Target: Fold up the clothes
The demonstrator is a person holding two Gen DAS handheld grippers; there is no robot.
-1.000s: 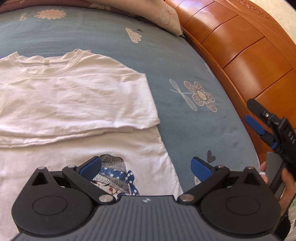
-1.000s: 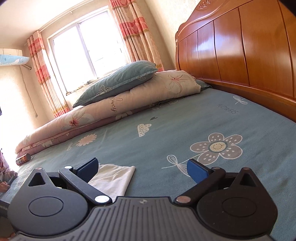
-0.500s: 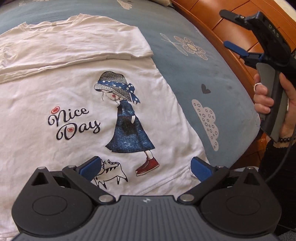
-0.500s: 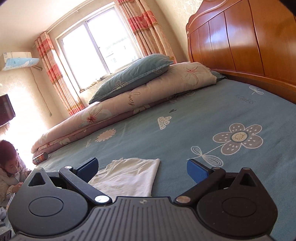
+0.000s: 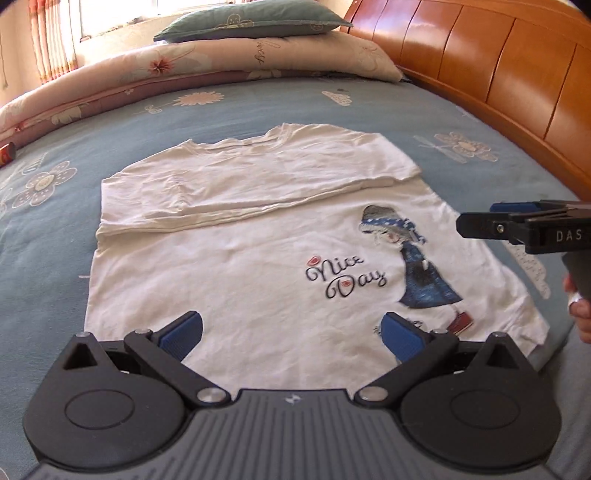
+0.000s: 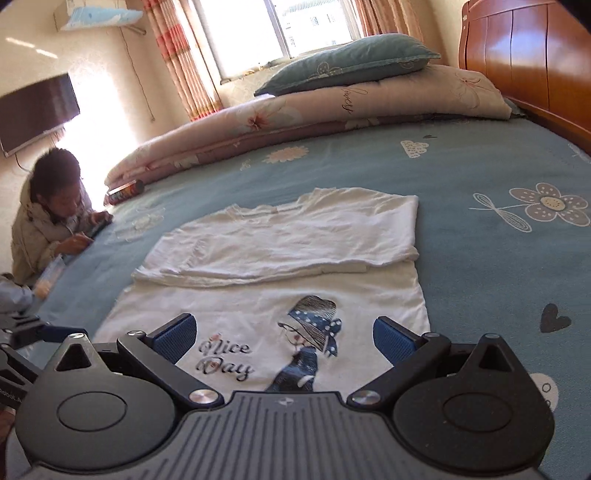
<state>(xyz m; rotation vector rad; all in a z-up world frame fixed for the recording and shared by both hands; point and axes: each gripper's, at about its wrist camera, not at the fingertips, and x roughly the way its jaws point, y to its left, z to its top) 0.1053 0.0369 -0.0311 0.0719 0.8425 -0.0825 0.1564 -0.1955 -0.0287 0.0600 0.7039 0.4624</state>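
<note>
both tools have swung back since half a second ago, so the whole white t-shirt (image 5: 258, 258) shows, lying flat near the bed's (image 5: 258, 107) foot edge. its top part is folded down over the chest, leaving the printed lower half bare toward the person. left tool (image 5: 291, 332) hangs open over the hem, empty; right tool (image 6: 284, 338) is likewise spread and empty by the hem's right corner, probably lining up to lift the hem. pillow (image 5: 251, 22) and quilt (image 5: 221, 62) sit at the far edge.

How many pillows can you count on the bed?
1: a teal pillow lies on top of the folded pink quilt at the bed's far side. Others may be hidden behind the quilt.
</note>
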